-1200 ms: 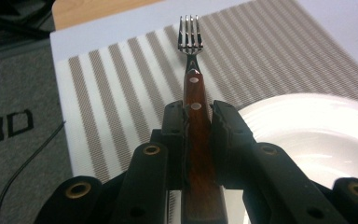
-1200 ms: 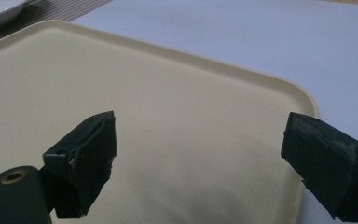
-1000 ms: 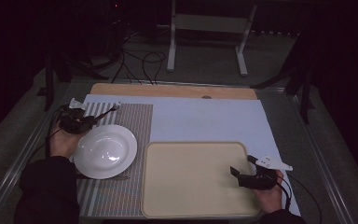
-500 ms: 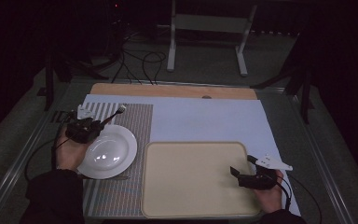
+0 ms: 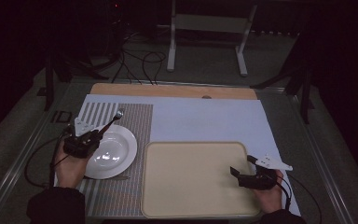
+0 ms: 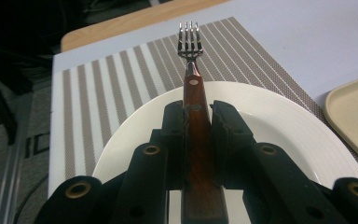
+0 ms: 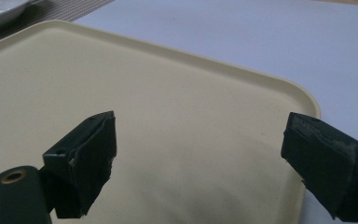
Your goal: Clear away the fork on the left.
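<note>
A fork (image 6: pixel 193 84) with a wooden handle and steel tines is clamped in my left gripper (image 6: pixel 196 119), whose jaws are shut on the handle. From above, the fork (image 5: pixel 112 119) points up and to the right over the rim of the white plate (image 5: pixel 116 154), with the left gripper (image 5: pixel 95 135) at the plate's left edge. The plate (image 6: pixel 279 126) rests on a striped placemat (image 5: pixel 135 119). Over the near right corner of the cream tray (image 5: pixel 191 177) my right gripper (image 5: pixel 242 165) stands open and empty, its jaws (image 7: pixel 200 158) wide apart.
A pale blue cloth (image 5: pixel 205 121) covers the table, with a wooden strip (image 5: pixel 168 90) along its far edge. Cables and a metal stand (image 5: pixel 205 42) lie on the dark floor beyond. A thin utensil (image 5: pixel 119 177) lies by the plate's near edge.
My left gripper has moved toward the near side and right with the fork, from the placemat's far left corner to the plate's left rim. The right gripper has stayed put.
</note>
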Tool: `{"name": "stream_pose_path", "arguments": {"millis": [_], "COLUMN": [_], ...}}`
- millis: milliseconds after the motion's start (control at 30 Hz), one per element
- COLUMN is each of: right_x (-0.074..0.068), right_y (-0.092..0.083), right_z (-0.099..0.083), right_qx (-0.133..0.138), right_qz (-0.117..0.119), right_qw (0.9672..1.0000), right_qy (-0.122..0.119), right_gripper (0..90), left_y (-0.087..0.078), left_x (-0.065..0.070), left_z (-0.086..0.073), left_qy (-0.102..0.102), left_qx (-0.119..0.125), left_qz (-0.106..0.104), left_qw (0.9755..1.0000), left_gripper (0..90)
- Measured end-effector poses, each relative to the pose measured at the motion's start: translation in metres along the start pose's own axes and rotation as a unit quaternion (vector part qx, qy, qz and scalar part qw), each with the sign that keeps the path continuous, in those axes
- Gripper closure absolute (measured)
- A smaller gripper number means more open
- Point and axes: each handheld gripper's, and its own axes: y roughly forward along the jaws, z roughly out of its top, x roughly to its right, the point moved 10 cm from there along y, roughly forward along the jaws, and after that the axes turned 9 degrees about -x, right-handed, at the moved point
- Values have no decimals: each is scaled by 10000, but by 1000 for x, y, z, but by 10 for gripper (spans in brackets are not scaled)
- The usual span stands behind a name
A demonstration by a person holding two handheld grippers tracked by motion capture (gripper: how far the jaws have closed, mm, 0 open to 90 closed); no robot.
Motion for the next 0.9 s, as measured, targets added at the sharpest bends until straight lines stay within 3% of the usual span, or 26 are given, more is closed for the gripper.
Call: {"name": "stream_pose_path", "arguments": {"millis": [367,633,833,900], "right_x": [-1,-2,-2,-2], "right_y": [0,0,-1,-1], "right_z": [1,1,2,2], "right_qx": [11,15,18,23], "right_qz": [6,17,15,11], "right_qw": [10000,10000,10000,10000], "right_qy": [-17,-31,-61,-64], "right_gripper": [102,102,102,102], "left_y": [-7,-16,-20,-19], "left_x": [16,36,67,78], "left_z": [-20,-28,-31,-29], "left_qy": [-548,-580,-539,-548], "left_qx": [103,223,321,391], "left_qz": [-47,-62,58,-15], "left_qw": [9984,9980,9980,9977], "left_gripper": [761,760,760,760]}}
